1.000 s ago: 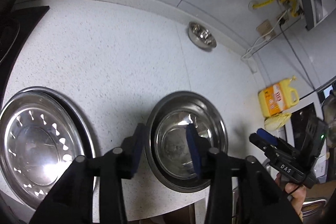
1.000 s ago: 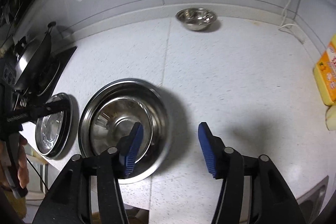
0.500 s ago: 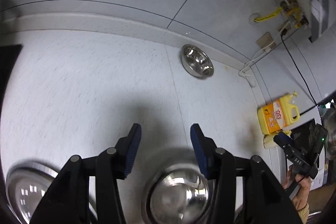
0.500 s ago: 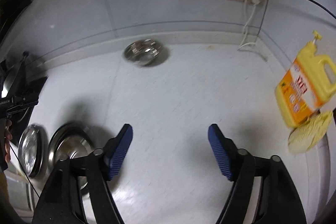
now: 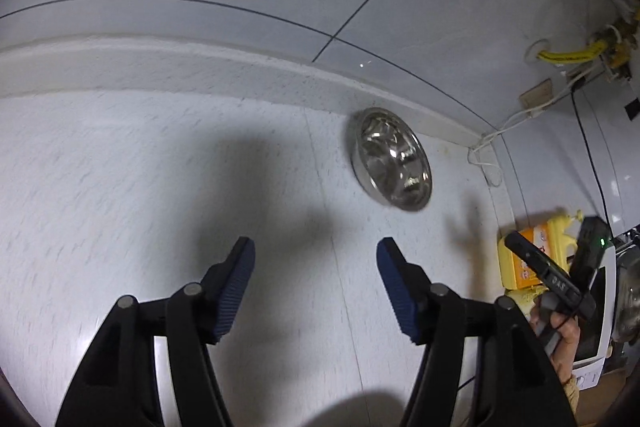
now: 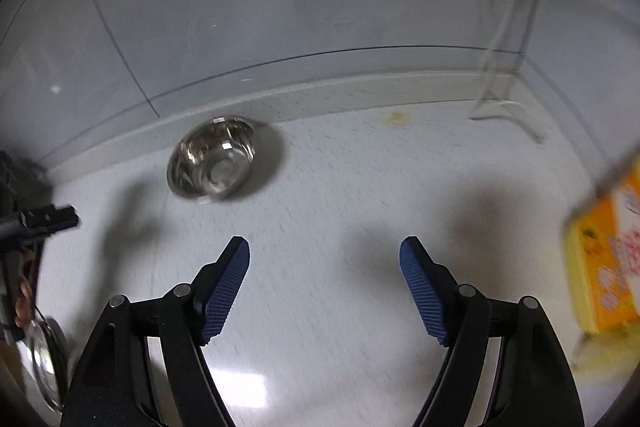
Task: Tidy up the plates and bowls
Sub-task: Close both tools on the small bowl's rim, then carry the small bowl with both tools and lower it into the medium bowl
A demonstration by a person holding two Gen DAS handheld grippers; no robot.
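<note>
The speckled white tabletop [image 5: 120, 187] carries one small steel bowl [image 5: 390, 167] at the back wall, set apart, likely awaiting stacking. Both left tongs [image 5: 316, 263] and right tongs [image 6: 324, 263] are spread wide and empty, short of it.

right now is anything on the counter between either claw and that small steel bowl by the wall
Nothing visible. Only bare counter lies between the open left claw and the small steel bowl, and likewise ahead of the open right claw.
</note>
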